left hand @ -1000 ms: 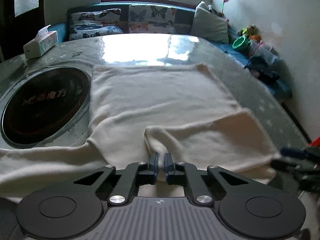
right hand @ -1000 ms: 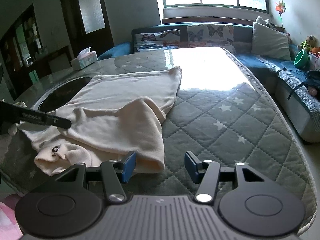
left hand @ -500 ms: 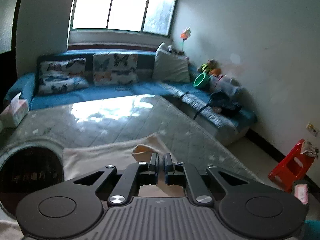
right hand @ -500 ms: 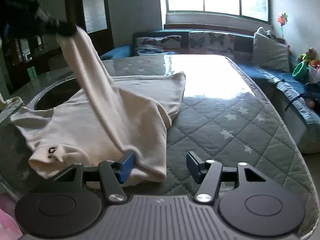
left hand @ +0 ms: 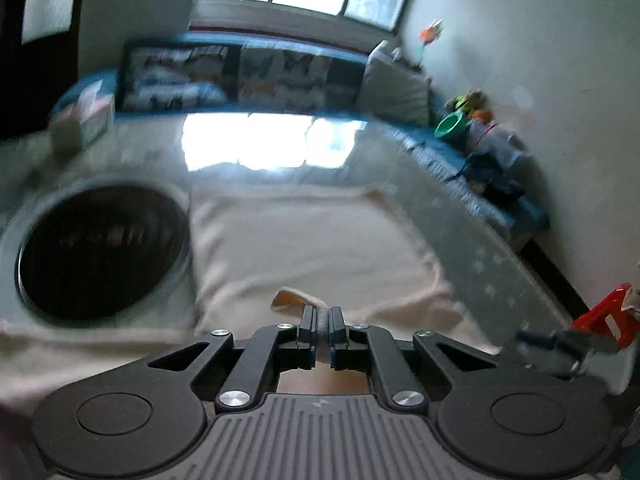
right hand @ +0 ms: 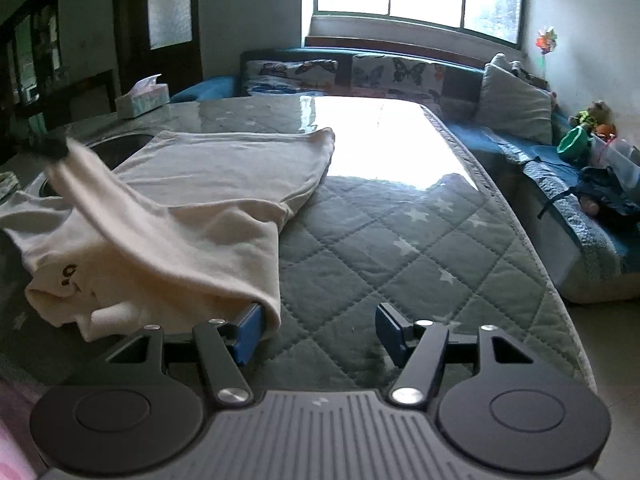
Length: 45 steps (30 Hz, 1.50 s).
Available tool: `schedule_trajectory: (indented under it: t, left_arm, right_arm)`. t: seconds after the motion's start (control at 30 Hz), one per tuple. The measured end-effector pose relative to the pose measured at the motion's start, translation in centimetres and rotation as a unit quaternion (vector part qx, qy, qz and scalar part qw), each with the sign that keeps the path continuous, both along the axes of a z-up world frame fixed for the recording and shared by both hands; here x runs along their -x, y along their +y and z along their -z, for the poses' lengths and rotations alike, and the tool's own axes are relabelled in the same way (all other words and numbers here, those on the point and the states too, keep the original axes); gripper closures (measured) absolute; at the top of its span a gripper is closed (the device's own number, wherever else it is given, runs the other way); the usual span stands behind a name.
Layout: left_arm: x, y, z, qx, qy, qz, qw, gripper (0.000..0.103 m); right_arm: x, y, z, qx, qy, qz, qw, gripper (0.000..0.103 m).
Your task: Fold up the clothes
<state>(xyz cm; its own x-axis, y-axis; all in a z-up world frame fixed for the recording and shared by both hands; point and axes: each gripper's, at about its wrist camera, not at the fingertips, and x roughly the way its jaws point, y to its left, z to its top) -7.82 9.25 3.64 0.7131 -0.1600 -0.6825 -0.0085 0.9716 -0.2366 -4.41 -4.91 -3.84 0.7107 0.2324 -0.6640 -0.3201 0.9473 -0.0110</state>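
A cream sweatshirt [right hand: 224, 168] lies spread on the quilted grey table cover, body flat towards the far end. Its sleeve [right hand: 132, 232] is lifted off the table in a taut band. My left gripper [left hand: 321, 320] is shut on the sleeve's cuff, and cream fabric shows between its fingers; the left wrist view is blurred. In the right wrist view the left gripper [right hand: 50, 147] appears as a dark blur at the upper left holding the sleeve end. My right gripper [right hand: 318, 330] stands open low over the table's near edge, its left finger [right hand: 248, 330] beside the sweatshirt's near corner.
A dark round inset [left hand: 100, 252] lies in the table left of the sweatshirt. A tissue box [right hand: 142, 96] stands at the far left. A blue sofa [right hand: 560, 184] with cushions runs along the far and right sides. A red stool [left hand: 600, 316] stands on the floor.
The left gripper has come back down from its high lift with the sleeve, and the sleeve now slants lower over the sweatshirt. The right gripper has stayed open in place.
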Motion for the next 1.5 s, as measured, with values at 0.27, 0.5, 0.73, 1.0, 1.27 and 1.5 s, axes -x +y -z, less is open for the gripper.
schedule_trajectory:
  t: [0.27, 0.5, 0.73, 1.0, 1.27, 1.5]
  left_arm:
    - [1.9, 1.0, 3.2, -0.024, 0.044, -0.010, 0.9987, 0.093]
    - [2.2, 1.2, 2.7, -0.012, 0.018, -0.010, 0.9997, 0.093]
    - [1.1, 0.4, 4.8, 0.002, 0.036, 0.005, 0.9993, 0.093]
    - [3.0, 3.0, 4.4, 0.009, 0.025, -0.038, 0.9989, 0.087]
    - [6.4, 9.3, 4.6, -0.035, 0.046, -0.203, 0.9775, 0.069]
    - [9.2, 14.5, 5.1, -0.079, 0.059, -0.360, 0.9277, 0.059]
  right_arm:
    - [-1.0, 0.3, -2.2, -0.017, 0.023, -0.062, 0.998, 0.052]
    - [-4.7, 3.7, -3.1, -0.040, 0.009, -0.135, 0.990, 0.068]
    - [-7.8, 6.1, -1.0, -0.035, 0.028, -0.141, 0.989, 0.074]
    - [-6.7, 7.5, -2.2, -0.023, 0.015, -0.174, 0.984, 0.073]
    - [-5.4, 13.0, -2.1, -0.038, 0.035, -0.270, 0.961, 0.072]
    - [-4.1, 17.0, -0.6, -0.020, 0.043, -0.322, 0.945, 0.068]
